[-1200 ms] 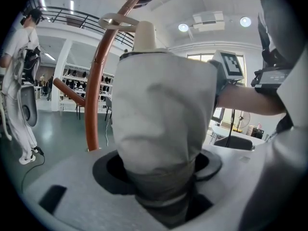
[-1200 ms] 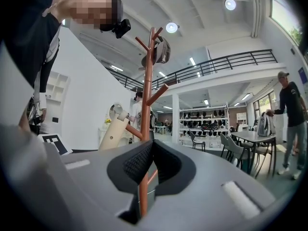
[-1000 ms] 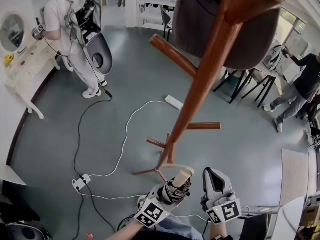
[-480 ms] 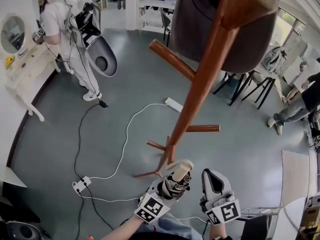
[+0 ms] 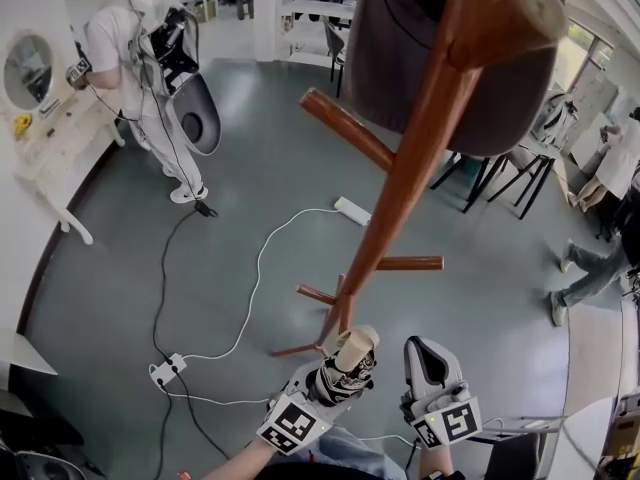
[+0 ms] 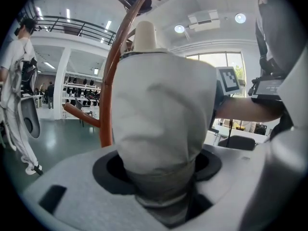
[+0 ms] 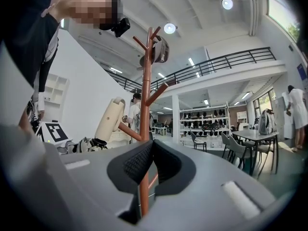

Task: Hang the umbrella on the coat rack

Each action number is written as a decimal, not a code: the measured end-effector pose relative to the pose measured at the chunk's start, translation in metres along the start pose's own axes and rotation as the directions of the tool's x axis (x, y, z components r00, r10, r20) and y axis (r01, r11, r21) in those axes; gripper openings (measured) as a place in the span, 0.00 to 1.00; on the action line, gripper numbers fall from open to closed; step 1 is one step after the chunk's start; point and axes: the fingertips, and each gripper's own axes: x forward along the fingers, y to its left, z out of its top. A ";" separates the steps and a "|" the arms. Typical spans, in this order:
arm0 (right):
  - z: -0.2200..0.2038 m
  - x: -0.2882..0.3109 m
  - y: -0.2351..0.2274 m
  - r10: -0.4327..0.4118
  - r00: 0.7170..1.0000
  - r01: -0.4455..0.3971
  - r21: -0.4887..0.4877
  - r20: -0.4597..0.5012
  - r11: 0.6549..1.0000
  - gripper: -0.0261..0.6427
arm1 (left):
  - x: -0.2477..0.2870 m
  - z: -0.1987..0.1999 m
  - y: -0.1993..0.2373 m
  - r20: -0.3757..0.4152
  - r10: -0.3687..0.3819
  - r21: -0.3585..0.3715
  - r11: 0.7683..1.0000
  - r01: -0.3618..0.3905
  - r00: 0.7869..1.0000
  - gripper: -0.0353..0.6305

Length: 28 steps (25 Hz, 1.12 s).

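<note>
The umbrella (image 5: 355,351) stands clamped in the left gripper (image 5: 326,388).

the folded pale fabric umbrella (image 6: 159,124) hides its lower end inside my left gripper (image 5: 338,373). the brown wooden coat rack (image 5: 400,178) loses its top past the head view's edge.

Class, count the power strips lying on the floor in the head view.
2. The far power strip lies beyond the coat rack; the near power strip lies at lower left. Others may be hidden.

The grey left gripper (image 5: 345,364) and right gripper (image 5: 426,348) carry black-and-white marker cubes (image 5: 450,420) and black-padded fingers (image 7: 137,166).
</note>
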 end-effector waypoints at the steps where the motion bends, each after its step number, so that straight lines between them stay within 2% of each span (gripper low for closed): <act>1: 0.000 0.001 0.000 0.001 1.000 -0.001 0.002 0.001 1.000 0.05 | -0.001 0.000 0.001 -0.002 0.000 -0.002 1.000 0.000 1.000 0.50; 6: -0.003 0.005 0.003 0.014 1.000 -0.014 0.008 -0.001 1.000 0.04 | 0.002 -0.007 0.003 -0.025 -0.009 -0.004 1.000 0.009 1.000 0.50; 12: -0.007 0.007 0.004 0.015 1.000 -0.015 0.011 -0.007 1.000 0.04 | 0.006 0.001 0.009 -0.006 -0.004 0.023 1.000 0.004 1.000 0.50; 18: -0.007 0.009 0.001 0.010 1.000 -0.010 0.016 -0.010 1.000 0.04 | -0.009 0.003 0.012 -0.001 0.013 -0.011 1.000 -0.013 1.000 0.50; 21: -0.009 0.013 0.000 0.012 1.000 -0.011 0.019 -0.011 1.000 0.05 | -0.008 0.002 0.016 -0.003 0.019 -0.002 1.000 -0.019 1.000 0.50; 25: -0.011 0.015 0.001 0.017 1.000 -0.017 0.024 -0.013 1.000 0.05 | 0.004 0.009 0.011 0.004 0.002 0.017 1.000 -0.002 1.000 0.50; 28: -0.011 0.017 -0.001 0.016 1.000 -0.016 0.028 -0.014 0.999 0.04 | 0.013 0.016 0.007 0.023 -0.020 -0.004 1.000 0.020 1.000 0.50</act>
